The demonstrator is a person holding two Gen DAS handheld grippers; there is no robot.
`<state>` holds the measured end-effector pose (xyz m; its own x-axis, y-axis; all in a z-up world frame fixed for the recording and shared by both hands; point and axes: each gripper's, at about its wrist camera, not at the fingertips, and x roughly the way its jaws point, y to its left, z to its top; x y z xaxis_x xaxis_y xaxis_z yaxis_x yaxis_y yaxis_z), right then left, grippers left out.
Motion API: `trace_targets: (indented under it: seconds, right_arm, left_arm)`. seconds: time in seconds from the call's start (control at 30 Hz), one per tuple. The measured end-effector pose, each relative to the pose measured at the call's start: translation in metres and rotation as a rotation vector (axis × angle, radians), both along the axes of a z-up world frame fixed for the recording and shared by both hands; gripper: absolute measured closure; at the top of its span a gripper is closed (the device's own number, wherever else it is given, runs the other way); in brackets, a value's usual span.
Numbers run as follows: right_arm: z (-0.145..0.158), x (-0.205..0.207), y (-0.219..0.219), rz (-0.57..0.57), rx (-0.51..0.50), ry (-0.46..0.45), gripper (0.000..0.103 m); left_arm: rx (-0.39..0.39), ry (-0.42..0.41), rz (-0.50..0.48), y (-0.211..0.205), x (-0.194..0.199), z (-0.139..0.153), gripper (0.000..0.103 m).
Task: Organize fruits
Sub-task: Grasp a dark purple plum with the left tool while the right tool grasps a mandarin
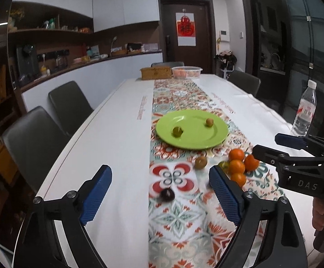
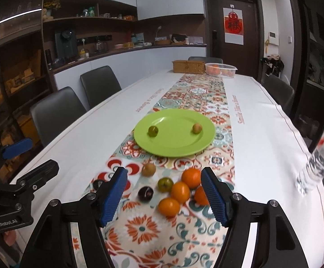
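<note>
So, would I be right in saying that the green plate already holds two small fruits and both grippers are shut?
Not quite: the green plate does hold two small fruits, a green one and a tan one, but both grippers are open. The left gripper and right gripper each show wide-apart jaws in their own wrist view.

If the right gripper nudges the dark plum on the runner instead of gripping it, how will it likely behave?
The dark plum looks round and smooth, so a nudge would probably roll it. The runner lies flat, giving little to stop it. The right gripper is open, wider than the plum, so closing squarely seems safer.
</note>
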<state>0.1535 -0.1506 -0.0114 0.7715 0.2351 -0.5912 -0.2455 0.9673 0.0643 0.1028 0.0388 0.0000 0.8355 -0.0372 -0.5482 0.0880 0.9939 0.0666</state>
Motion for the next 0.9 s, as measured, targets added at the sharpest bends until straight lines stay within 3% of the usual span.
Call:
trace_targets:
  seconds: [0.4,0.73,0.9]
  right_arm:
    - [-0.041,0.008,-0.006,-0.077,0.006,0.13,0.034]
    - [-0.065,0.024,-0.003,-0.062,0.016,0.215,0.034]
    - [-0.078,0.033,-0.001,-0.049,0.018,0.269,0.04]
  left_arm:
    - [0.044,0.093,0.008,0.002,0.012,-0.039,0.014]
    - [0.027,0.146,-0.026,0.001,0.035,-0.067,0.014]
    - [0.013,0.183,-0.036,0.0,0.048,-0.078,0.021]
